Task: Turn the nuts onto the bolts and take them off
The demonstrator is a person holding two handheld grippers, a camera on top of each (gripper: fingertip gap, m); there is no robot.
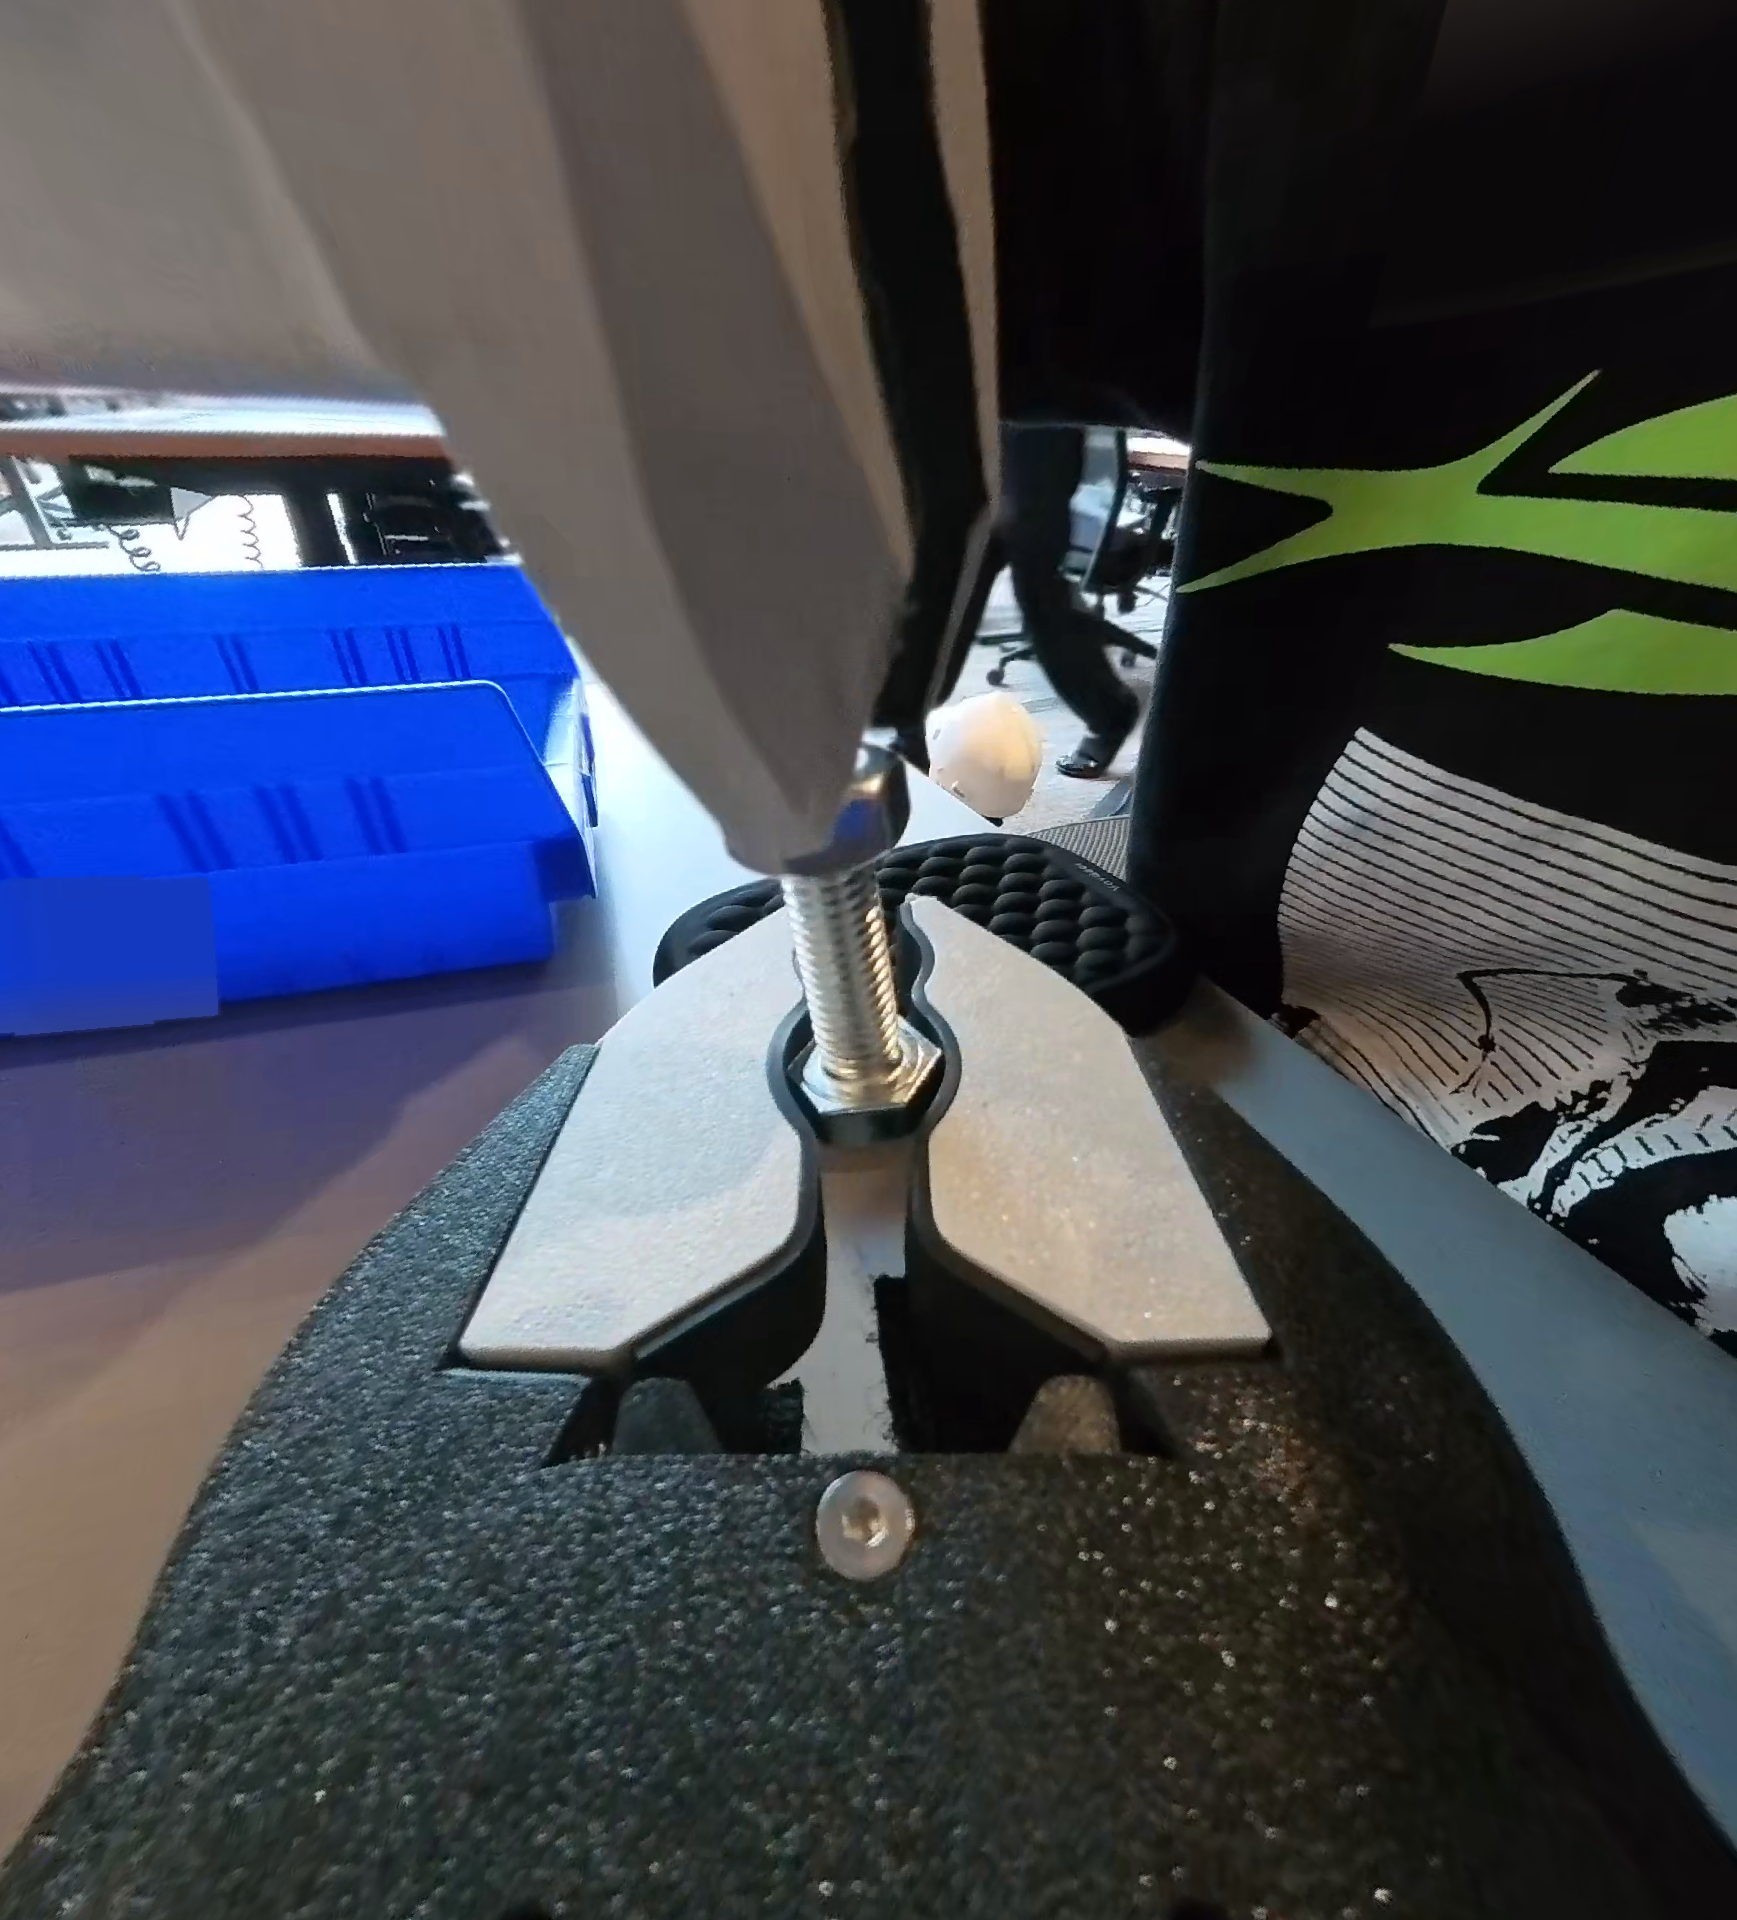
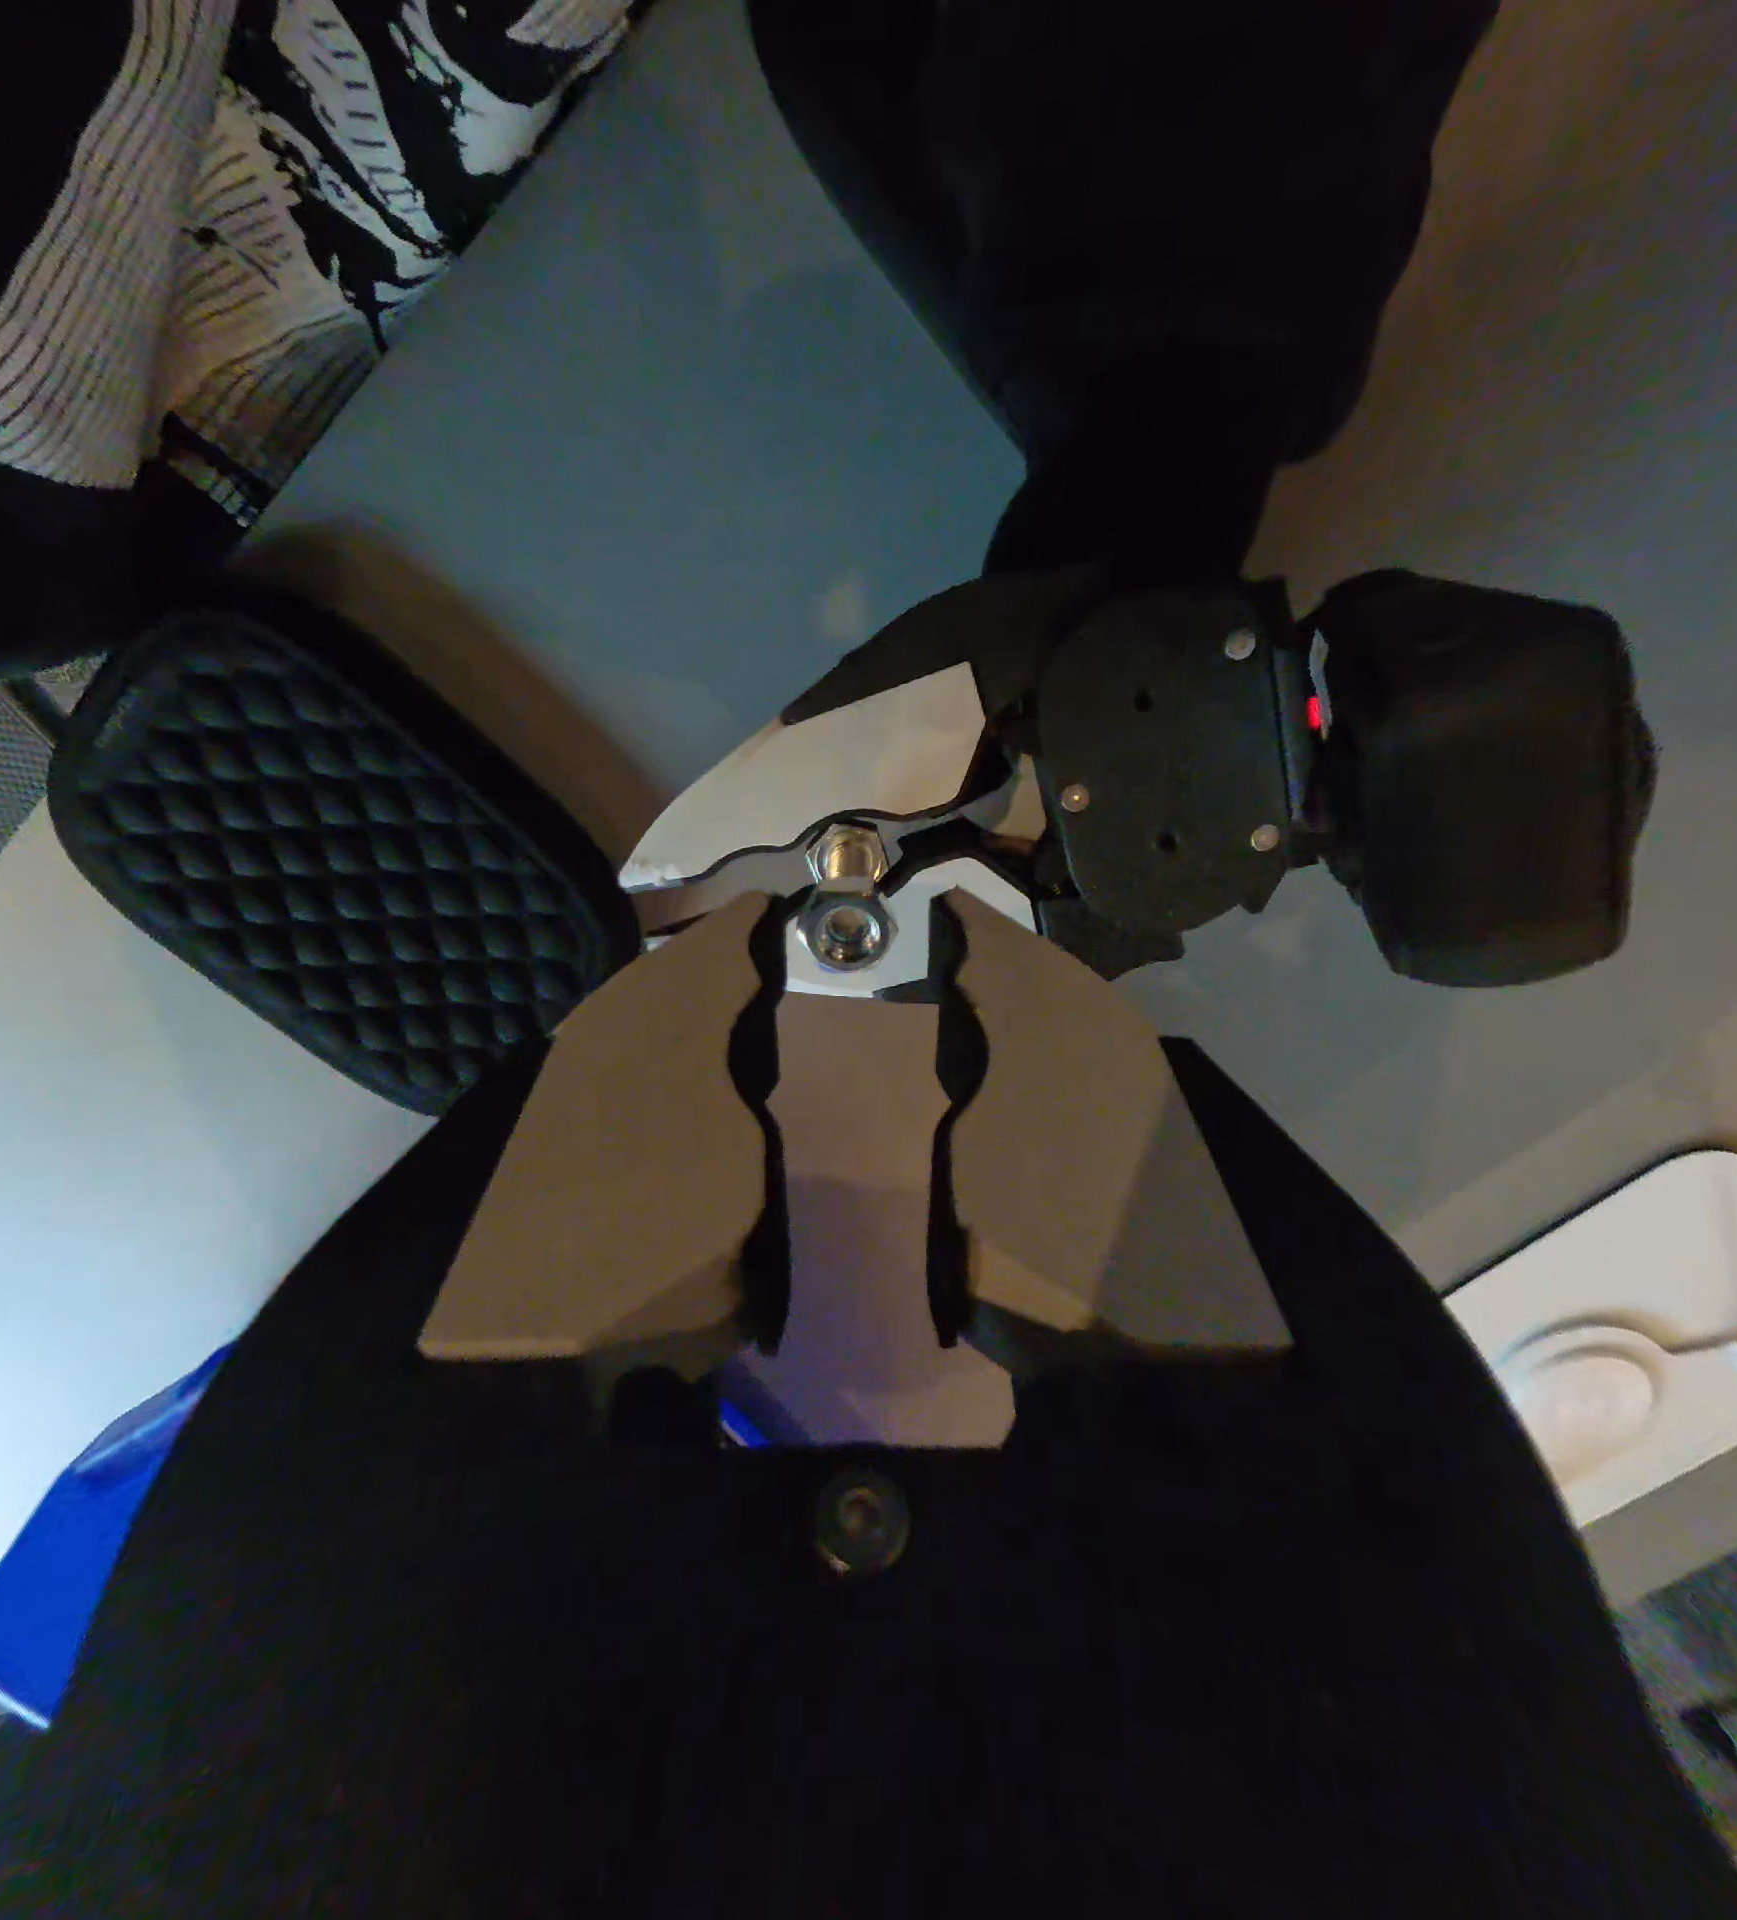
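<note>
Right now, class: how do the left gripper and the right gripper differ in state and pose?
The left gripper is shut on the nut; the right gripper has its fingers apart around the end of the bolt. The left gripper meets the bolt from the side; the right gripper looks along its length. Both have grey fingers with wavy black inner edges.

The left gripper [image 1: 864, 997] has two flat, pale grey fingers [image 1: 677, 1164] with wavy black inner edges, set in a speckled black body with a silver screw [image 1: 864, 1525] just behind them. The right gripper [image 2: 859, 935] has the same grey fingers [image 2: 615, 1164] and a dark screw [image 2: 861, 1519] in its black body. Beyond the left gripper, the person wears a black shirt [image 1: 1529, 582] with green marks and a black-and-white print.
</note>
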